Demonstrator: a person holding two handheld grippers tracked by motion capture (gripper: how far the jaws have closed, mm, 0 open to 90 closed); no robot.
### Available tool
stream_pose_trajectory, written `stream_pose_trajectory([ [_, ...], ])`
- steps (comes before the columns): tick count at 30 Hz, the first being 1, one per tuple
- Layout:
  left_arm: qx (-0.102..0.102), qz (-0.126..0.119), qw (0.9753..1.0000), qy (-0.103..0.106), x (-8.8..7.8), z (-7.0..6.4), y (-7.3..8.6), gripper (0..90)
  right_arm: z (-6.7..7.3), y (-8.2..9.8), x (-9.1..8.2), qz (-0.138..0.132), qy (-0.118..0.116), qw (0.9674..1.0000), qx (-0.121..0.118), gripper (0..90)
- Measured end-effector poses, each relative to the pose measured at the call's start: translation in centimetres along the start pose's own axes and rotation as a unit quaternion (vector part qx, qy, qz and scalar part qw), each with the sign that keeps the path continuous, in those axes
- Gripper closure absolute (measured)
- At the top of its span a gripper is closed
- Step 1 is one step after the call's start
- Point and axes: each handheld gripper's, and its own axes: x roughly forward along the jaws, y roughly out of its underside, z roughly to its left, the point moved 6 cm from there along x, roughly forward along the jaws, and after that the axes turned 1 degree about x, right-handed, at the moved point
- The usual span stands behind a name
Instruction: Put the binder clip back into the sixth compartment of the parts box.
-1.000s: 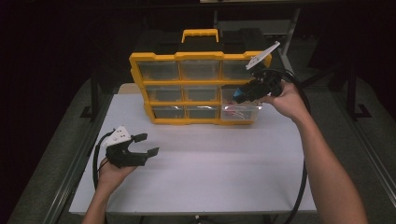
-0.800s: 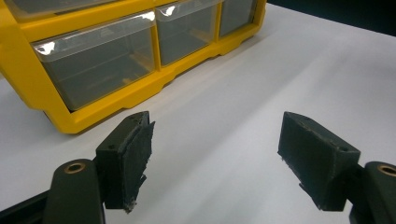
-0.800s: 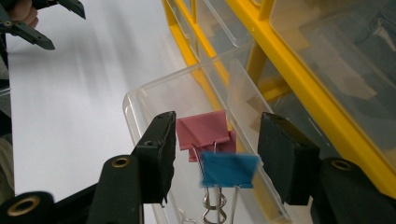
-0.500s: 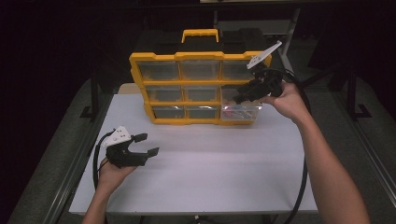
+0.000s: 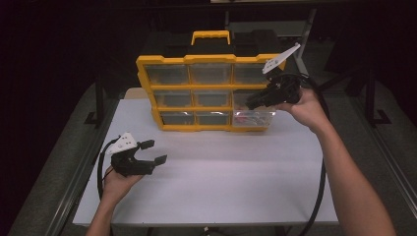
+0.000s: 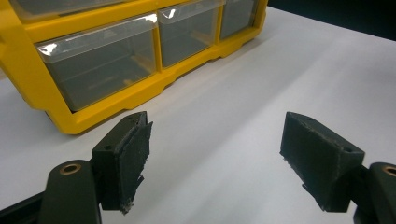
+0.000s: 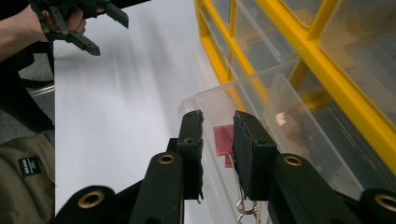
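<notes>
A yellow organizer [image 5: 211, 61] with clear drawers stands upright at the back of the white table [image 5: 221, 182]. Its bottom right drawer [image 5: 253, 118] is pulled out. My right gripper [image 5: 252, 104] points into that drawer [image 7: 289, 116]. Its jaws have just been closing and stand narrow, with a gap still between the pads. Through the gap [image 7: 217, 119] I see a pink piece [image 7: 223, 139] lying in the drawer, and a metal wire clip [image 7: 245, 207] lies lower down. My left gripper [image 5: 154, 151] is held low over the table's front left, open with nothing between its fingers [image 6: 215, 154]; the organizer's bottom row [image 6: 28, 84] is ahead of it.
The other drawers are pushed in. A black handle base and dark surroundings lie behind the organizer. The table's left edge runs beside a metal rail [image 5: 74, 187]. The left gripper [image 7: 108, 33] shows far off in the right gripper view, above olive clothing [image 7: 23, 172].
My right gripper's jaws have drawn closer together at the pulled-out drawer, and the hand has shifted only slightly. My left gripper has stayed where it was, open.
</notes>
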Motion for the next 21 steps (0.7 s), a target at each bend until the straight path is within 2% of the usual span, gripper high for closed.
stream_pose_trajectory([
  [1, -0.001, 0.000, 1.0000, 0.000, 0.0, 0.0, 0.0, 23.8, 0.0, 0.0, 0.1, 0.000, 0.002, 1.0000, -0.005, 71.9],
  [2, -0.001, -0.001, 1.0000, -0.001, 0.0, 0.0, 0.0, 23.8, 0.2, 0.0, 0.0, 0.002, -0.002, 1.0000, 0.002, 72.5],
  [3, -0.001, 0.000, 1.0000, -0.001, 0.0, 0.0, 0.0, 23.8, 0.2, 0.1, 0.1, 0.001, -0.001, 1.0000, -0.008, 72.9],
  [4, 0.000, -0.001, 1.0000, -0.001, 0.0, 0.0, 0.0, 23.8, 0.4, 0.2, 0.1, 0.004, -0.003, 1.0000, -0.003, 74.1],
  [7, -0.001, 0.000, 1.0000, -0.001, 0.0, 0.0, 0.0, 23.7, 0.8, 0.4, 0.3, 0.006, -0.006, 0.9999, -0.007, 76.8],
  [10, -0.001, -0.001, 1.0000, -0.001, 0.0, 0.0, 0.0, 23.7, 1.4, 0.7, 0.4, 0.005, -0.017, 0.9998, 0.005, 80.0],
  [12, -0.002, -0.002, 1.0000, 0.000, 0.1, 0.0, 0.0, 23.7, 1.3, 0.9, 0.6, 0.005, -0.014, 0.9999, -0.005, 82.4],
  [14, 0.003, 0.001, 1.0000, -0.001, 0.1, 0.1, 0.0, 23.7, 1.6, 0.9, 0.5, 0.006, -0.017, 0.9998, -0.001, 84.8],
  [17, 0.001, -0.001, 1.0000, -0.001, 0.1, 0.2, 0.0, 23.7, 1.9, 1.0, 0.4, 0.004, -0.025, 0.9997, -0.006, 88.3],
  [21, 0.002, 0.002, 1.0000, -0.001, 0.1, 0.2, 0.1, 23.7, 2.5, 1.2, 0.3, 0.005, -0.034, 0.9994, -0.008, 88.7],
])
